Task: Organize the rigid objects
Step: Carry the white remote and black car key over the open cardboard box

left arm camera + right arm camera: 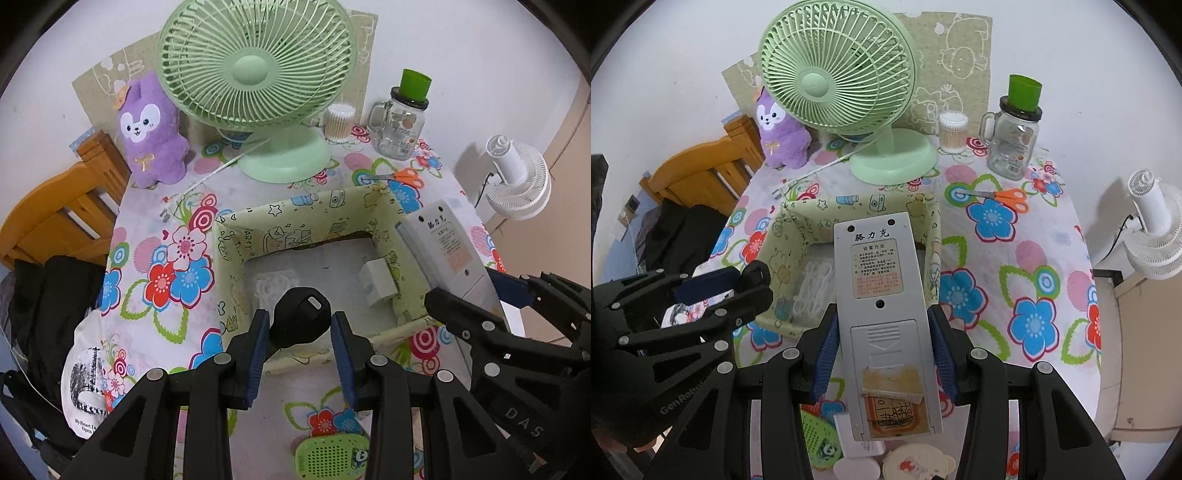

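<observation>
Both grippers hang over the near edge of the patterned storage box (295,236), each carrying something. The left gripper (300,332) has its 2 fingers apart, with a black key fob (300,320) sitting between the blue pads (258,343); it touches the left pad, but there looks to be a gap on the other side, so I can't tell if it is truly pinched. The right gripper (882,332) is clamped on the grey remote control (877,280), back side up, its far end reaching ahead of the fingertips over the box's open middle.

I'd judge the step is dropping both items in. The remote is long, so lower it flat before letting go, clear of the white block (378,282) beyond the left fingertips. Place 1 at a time so the grippers don't collide.
</observation>
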The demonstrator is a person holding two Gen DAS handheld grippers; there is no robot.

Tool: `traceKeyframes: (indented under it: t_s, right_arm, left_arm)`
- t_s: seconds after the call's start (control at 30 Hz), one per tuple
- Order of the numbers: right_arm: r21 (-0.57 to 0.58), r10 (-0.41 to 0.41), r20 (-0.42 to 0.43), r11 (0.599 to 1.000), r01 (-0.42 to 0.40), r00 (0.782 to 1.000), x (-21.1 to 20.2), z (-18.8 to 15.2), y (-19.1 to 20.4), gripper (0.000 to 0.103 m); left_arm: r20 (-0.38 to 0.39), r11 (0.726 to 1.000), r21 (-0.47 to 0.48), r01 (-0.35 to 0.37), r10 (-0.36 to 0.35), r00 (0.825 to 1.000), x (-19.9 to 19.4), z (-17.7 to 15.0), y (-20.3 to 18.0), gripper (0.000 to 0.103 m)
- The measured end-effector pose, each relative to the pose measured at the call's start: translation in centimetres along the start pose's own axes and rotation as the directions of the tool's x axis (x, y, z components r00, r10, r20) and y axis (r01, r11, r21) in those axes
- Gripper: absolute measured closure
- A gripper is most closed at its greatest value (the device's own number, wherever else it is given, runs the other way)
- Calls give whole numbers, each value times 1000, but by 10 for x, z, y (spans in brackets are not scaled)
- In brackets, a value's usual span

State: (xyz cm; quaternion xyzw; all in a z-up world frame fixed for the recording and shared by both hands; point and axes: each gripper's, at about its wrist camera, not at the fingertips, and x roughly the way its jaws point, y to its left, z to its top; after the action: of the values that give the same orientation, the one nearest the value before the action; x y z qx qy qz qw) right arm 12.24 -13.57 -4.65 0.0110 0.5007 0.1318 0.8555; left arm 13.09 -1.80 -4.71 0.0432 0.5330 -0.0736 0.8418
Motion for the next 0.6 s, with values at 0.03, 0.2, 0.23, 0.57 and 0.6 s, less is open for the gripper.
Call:
traceKeyframes:
  t_s: [0.03,0.2,0.23,0.57,0.6]
  right_arm:
    - [0,1,-1,1000,-1,1000,3,2,1,53]
    - [1,10,-6,1000,-10,1000,14,11,4,53]
    - [1,6,-6,1000,-6,1000,17,14,5,53]
    - [47,-4,-32,999,5,999,44,27,1,53]
    - [55,-4,-35,998,6,999,46,27,1,53]
  left_arm:
    - [-2,1000,-1,1,-1,1000,2,1,1,68]
    - [-13,1000,2,4,-4,1000,13,8,5,68]
    - [-13,1000,1,4,-4,1000,16,10,7,68]
    - [-38,1000,5,28,-28,999,44,24,16,68]
    - [-40,1000,5,29,-29,999,46,26,17,68]
